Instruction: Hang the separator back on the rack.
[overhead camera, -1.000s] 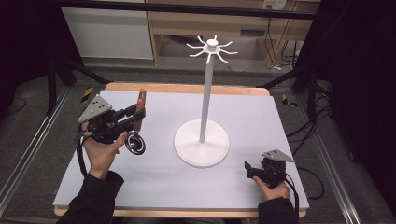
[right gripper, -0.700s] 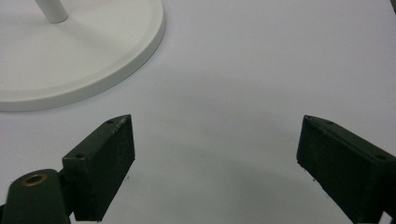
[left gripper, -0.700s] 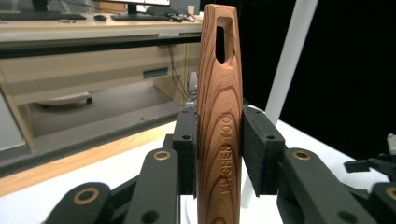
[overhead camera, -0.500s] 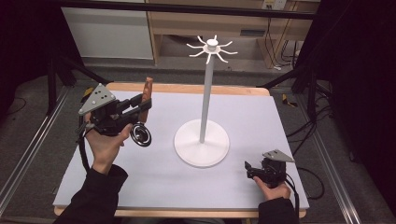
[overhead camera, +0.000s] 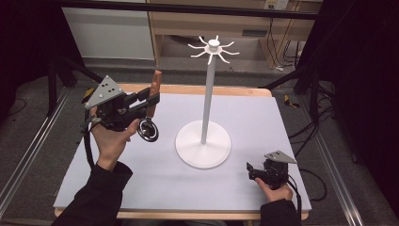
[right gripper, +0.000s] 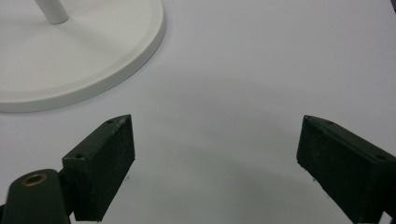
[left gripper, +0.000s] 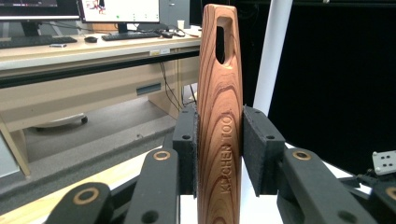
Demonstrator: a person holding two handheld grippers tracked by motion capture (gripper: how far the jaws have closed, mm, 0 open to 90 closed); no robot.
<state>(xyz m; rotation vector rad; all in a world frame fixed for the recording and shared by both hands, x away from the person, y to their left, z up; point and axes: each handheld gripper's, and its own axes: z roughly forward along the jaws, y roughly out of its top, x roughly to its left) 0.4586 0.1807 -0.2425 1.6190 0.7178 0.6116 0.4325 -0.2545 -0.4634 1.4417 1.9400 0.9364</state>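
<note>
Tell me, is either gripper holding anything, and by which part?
The left gripper is clamped on the wooden handle of a kitchen tool, about midway along it, below its hanging slot. The right gripper holds nothing.

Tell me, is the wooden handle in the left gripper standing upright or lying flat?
Upright. In the left gripper view the wooden handle rises vertically between the left gripper's two pads, hanging slot at the top.

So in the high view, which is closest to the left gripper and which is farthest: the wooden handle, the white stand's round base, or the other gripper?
1. Wooden handle: clamped upright in the left gripper, at the table's back left.
2. Stand's round base: mid-table, to the right of that gripper.
3. Right gripper: farthest, near the front right edge, jaws open over the mat.
</note>
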